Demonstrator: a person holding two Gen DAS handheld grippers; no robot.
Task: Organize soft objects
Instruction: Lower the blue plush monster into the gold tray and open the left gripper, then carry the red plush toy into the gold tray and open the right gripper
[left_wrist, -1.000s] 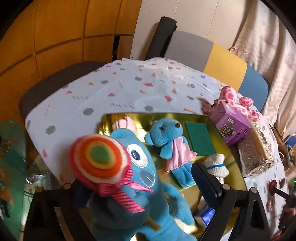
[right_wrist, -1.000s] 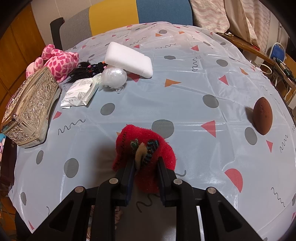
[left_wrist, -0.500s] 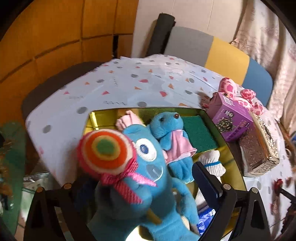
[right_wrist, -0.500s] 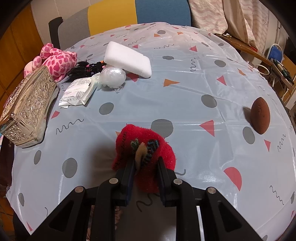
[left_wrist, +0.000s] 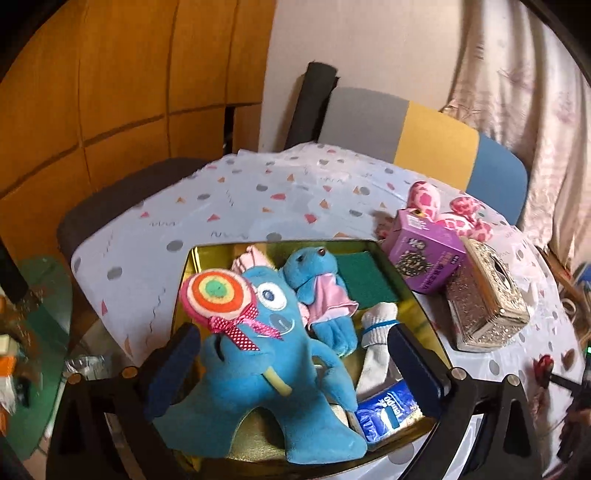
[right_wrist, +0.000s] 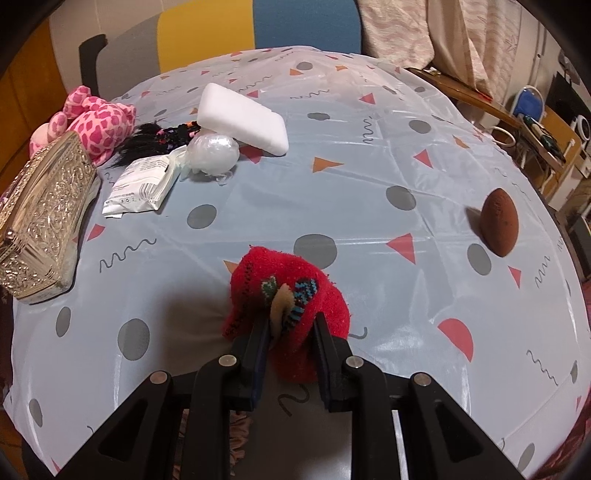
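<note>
My left gripper (left_wrist: 291, 362) is open, its jaws wide on both sides of a blue plush toy (left_wrist: 273, 369) with a striped lollipop, which lies in the gold tray (left_wrist: 192, 258). The tray also holds a small blue teddy bear (left_wrist: 317, 284) in pink, a green pad (left_wrist: 364, 277), a white sock (left_wrist: 376, 343) and a blue packet (left_wrist: 388, 410). My right gripper (right_wrist: 291, 347) is shut on a red knitted sock (right_wrist: 291, 295) on the tablecloth.
A purple box (left_wrist: 424, 258), an ornate silver box (right_wrist: 40, 218) and a pink spotted plush (right_wrist: 99, 122) stand near the tray. A white sponge (right_wrist: 243, 118), a clear wrapped ball (right_wrist: 214, 153), a white packet (right_wrist: 144, 184), black hair ties (right_wrist: 155, 136) and a brown egg-shaped sponge (right_wrist: 498, 221) lie on the cloth.
My left gripper has let go of the blue plush toy, which has dropped into the tray, and the gripper has drawn back. The right gripper and red sock have barely moved.
</note>
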